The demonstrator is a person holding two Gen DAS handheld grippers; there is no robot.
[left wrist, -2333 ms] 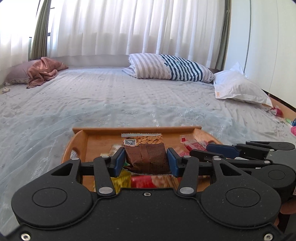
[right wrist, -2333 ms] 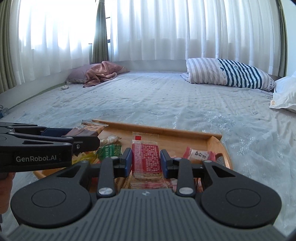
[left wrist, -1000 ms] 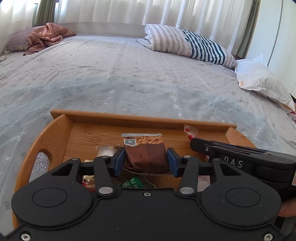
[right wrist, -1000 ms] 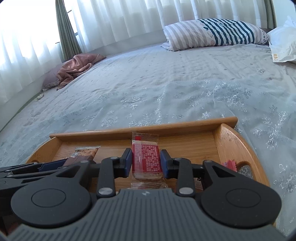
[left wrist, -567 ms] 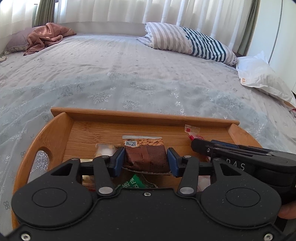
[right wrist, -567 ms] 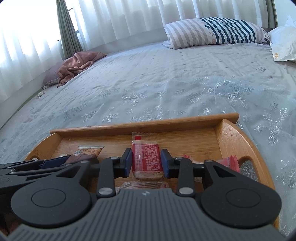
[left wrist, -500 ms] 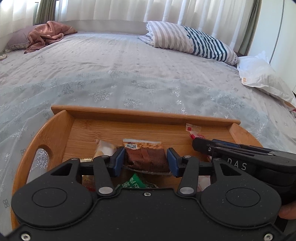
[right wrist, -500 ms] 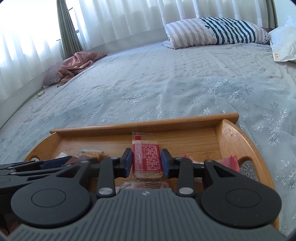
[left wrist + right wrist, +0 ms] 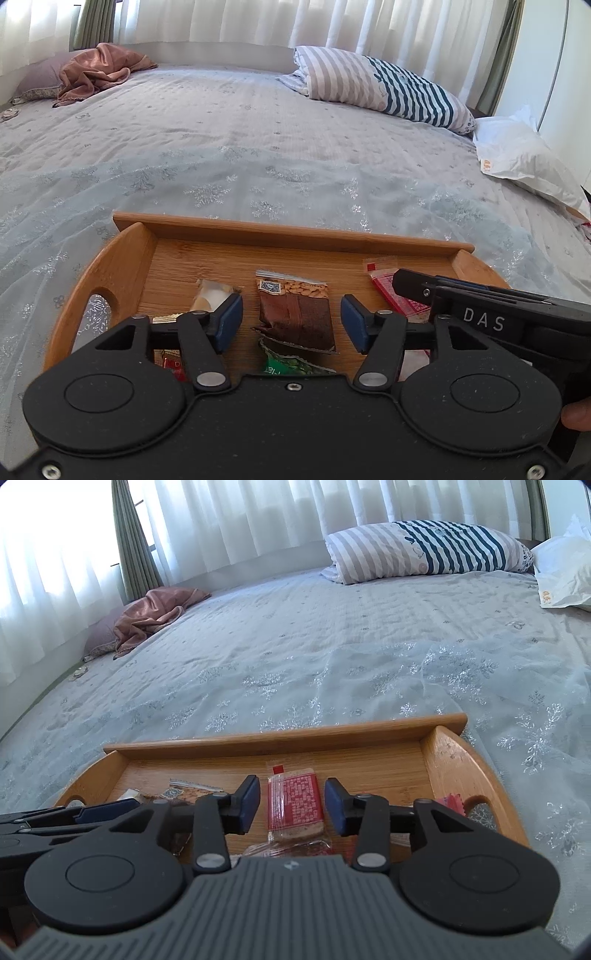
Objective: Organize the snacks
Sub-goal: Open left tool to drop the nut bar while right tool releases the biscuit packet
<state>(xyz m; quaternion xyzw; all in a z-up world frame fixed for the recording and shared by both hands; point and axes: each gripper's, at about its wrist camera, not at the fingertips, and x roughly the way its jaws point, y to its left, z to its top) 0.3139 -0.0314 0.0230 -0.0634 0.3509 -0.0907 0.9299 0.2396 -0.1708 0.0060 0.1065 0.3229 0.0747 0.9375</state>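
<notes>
A wooden tray [image 9: 122, 254] lies on the bed and holds several snack packets. My left gripper [image 9: 291, 321] is open; a brown almond-bar packet [image 9: 295, 314] lies flat on the tray between its blue pads, free of them. My right gripper [image 9: 290, 805] is open too; a red cracker packet [image 9: 295, 805] lies on the tray [image 9: 450, 760] between its pads. The right gripper also shows at the right of the left wrist view [image 9: 480, 306], over the red packet [image 9: 388, 288].
A white candy [image 9: 208, 295], a green packet [image 9: 291, 363] and small red packets [image 9: 452, 801] also lie in the tray. The bedspread [image 9: 258, 147] stretches beyond. A striped pillow [image 9: 380, 88], a white pillow [image 9: 517, 158] and a pink cloth [image 9: 96, 70] lie far back.
Both grippers have opened and let go of their packets. The brown packet and the red packet now lie on the tray floor.
</notes>
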